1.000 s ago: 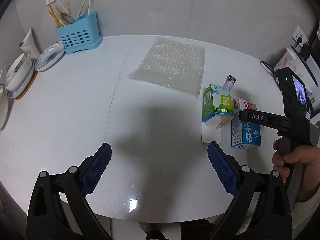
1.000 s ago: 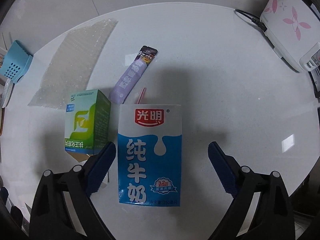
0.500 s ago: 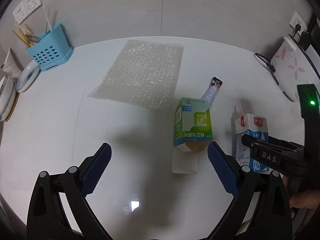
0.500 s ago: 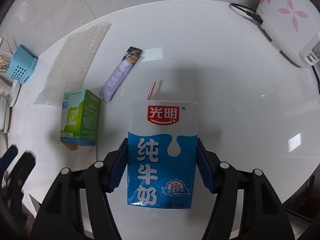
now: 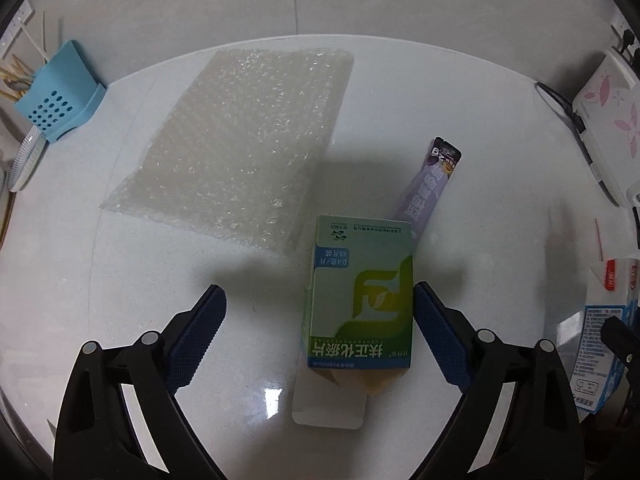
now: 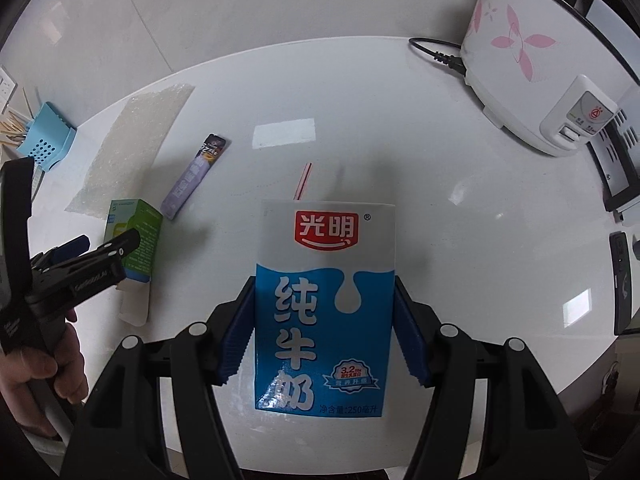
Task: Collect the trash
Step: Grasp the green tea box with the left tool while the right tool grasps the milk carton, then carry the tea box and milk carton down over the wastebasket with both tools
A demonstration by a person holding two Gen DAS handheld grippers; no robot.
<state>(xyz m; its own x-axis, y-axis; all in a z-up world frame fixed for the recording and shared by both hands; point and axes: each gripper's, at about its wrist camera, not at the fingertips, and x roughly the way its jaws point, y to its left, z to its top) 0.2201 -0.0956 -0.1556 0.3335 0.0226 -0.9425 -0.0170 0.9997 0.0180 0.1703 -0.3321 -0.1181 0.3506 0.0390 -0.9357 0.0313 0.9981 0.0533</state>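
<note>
**Milk carton gripped, green box next in line**

The right claw (image 6: 325,320) is clenched on the blue-and-white milk carton (image 6: 325,300), its blue pads pressed flat against the carton's two side walls. Holding it by the broad parallel faces keeps the printed front square to the camera and, I judge, stops the carton from twisting out. A red-striped straw (image 6: 303,181) sticks out past the carton's top edge at 12 o'clock.

The left claw (image 5: 320,332) points steeply down over the green box (image 5: 362,296), which lies on the white table (image 5: 120,280) with its open flap at 6 o'clock. The jaws are closing and the box sits between them, but off-centre: the right pad is just beside the box's edge, while the left pad stands well apart, so nothing is gripped yet. Straddling the box across its narrow width looks like the reason for this approach.

Other trash waits on the table: a purple sachet (image 5: 430,190) at 1 o'clock of the box, its lower end hidden behind it, and a sheet of bubble wrap (image 5: 248,140) at 11 o'clock. A blue utensil holder (image 5: 56,100) stands at the far 10 o'clock edge, and a white flowered appliance (image 6: 516,52) at 2 o'clock in the right view.
</note>
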